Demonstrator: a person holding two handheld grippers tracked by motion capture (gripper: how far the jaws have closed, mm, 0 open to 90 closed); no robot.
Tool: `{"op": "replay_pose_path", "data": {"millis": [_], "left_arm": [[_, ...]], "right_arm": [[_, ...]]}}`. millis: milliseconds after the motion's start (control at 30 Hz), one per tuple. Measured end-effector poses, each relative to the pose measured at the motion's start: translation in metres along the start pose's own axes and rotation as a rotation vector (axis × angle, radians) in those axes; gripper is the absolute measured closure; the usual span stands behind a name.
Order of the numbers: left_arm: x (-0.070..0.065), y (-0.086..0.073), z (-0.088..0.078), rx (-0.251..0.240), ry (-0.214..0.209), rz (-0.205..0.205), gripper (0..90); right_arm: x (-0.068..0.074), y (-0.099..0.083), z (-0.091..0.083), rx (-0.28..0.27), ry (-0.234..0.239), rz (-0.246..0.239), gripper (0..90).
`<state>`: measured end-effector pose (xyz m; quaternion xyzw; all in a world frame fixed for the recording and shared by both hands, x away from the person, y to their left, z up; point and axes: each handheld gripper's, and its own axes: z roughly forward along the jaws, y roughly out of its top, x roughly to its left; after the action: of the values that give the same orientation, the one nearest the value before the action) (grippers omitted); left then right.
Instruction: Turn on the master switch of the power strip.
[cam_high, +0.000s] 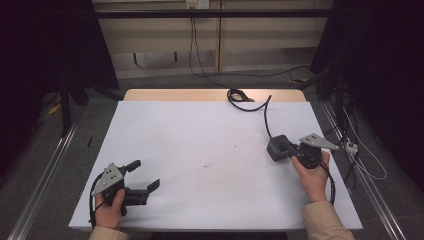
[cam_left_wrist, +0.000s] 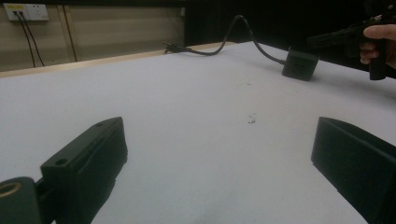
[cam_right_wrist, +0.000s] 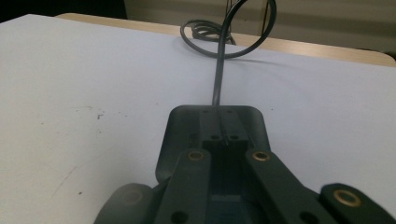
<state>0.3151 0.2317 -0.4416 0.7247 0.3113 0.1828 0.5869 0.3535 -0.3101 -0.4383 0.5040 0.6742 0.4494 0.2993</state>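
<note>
A wide white table (cam_high: 200, 150) takes up most of the floor space here, its top bare apart from a few dark specks near the middle, with a strip of pale wood showing along the far edge.

Next in size are the person's two forearms coming in over the near edge. The right hand (cam_high: 312, 175) is over the right side of the table and carries the right gripper (cam_high: 286, 148), which points toward the middle and slightly away. Its jaws are drawn fully together, side by side, and their tips lie over the top of the black power adapter (cam_high: 276, 147); in the right gripper view the closed fingers (cam_right_wrist: 223, 126) sit right on the adapter's (cam_right_wrist: 187, 135) upper face, pressing or resting there rather than clamped around it.

The left hand (cam_high: 111, 205) is near the front left corner, holding the left gripper (cam_high: 144, 176) low over the surface. Its jaws are spread wide, with nothing between them but white tabletop; the left gripper view shows the two fingers (cam_left_wrist: 88, 163) far apart.

The adapter is a small dark block lying flat on the right half of the table, well apart from the left gripper.

Thinnest of all, its black cable (cam_high: 265, 112) runs from the block toward the far edge, where it ends in a loose coil (cam_high: 237, 95) on the wood strip.
</note>
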Motion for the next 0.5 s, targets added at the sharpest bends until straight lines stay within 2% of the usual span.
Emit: {"op": "replay_pose_path", "data": {"millis": [100, 267, 500], "left_arm": [[0.0, 0.0, 0.0, -0.001, -0.001, -0.001, 3.1], [0.0, 0.0, -0.0009, -0.001, -0.001, 0.001, 3.1], [0.0006, 0.0, -0.0018, -0.003, 0.0, 0.003, 3.1]], "right_arm": [[0.0029, 0.0002, 0.0002, 0.002, -0.013, -0.02, 90.0], [0.0011, -0.0004, 0.0, -0.003, -0.005, -0.004, 90.0], [0.0013, 0.0001, -0.0006, 0.002, -0.004, -0.014, 90.0]]}}
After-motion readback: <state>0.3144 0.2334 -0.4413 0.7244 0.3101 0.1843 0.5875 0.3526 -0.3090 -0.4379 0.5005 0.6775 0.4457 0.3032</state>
